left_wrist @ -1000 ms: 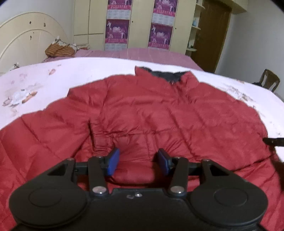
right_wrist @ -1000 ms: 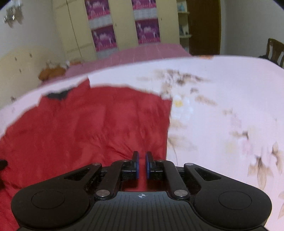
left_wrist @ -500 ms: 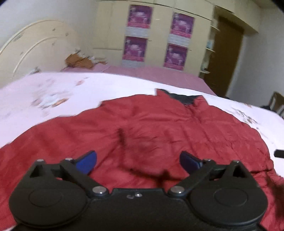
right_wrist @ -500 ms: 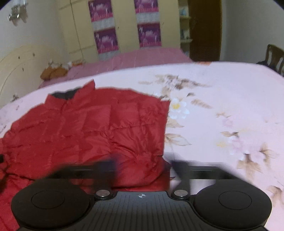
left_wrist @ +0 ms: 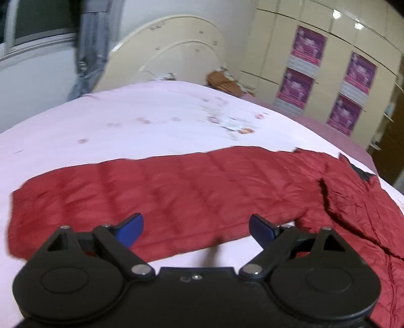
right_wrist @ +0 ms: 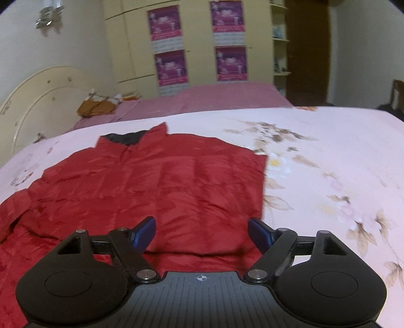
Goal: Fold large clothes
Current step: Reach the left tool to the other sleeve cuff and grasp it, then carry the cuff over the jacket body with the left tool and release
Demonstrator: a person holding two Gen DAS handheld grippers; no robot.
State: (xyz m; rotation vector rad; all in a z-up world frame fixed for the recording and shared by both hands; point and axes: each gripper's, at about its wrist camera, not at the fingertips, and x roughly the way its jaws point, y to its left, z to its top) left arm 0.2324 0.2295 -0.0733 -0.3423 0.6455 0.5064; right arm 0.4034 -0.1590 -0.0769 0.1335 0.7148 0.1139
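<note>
Red quilted puffer jacket [right_wrist: 151, 189] lying flat on floral pink bed [right_wrist: 328, 151]; left claw [left_wrist: 195, 227], right claw [right_wrist: 200, 232] both hovering agape, empty. Sleeve [left_wrist: 151, 189] at frame centre prob. needing fold-in next.

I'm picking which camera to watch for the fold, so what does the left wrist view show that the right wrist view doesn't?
Only the left wrist view shows the jacket's long sleeve stretched out flat, plus a window. Only the right wrist view shows the jacket's body with its straight right edge and the floral print on the bedspread beside it. Both show the red jacket, its dark collar, the headboard, and an open gripper: left, right.
</note>
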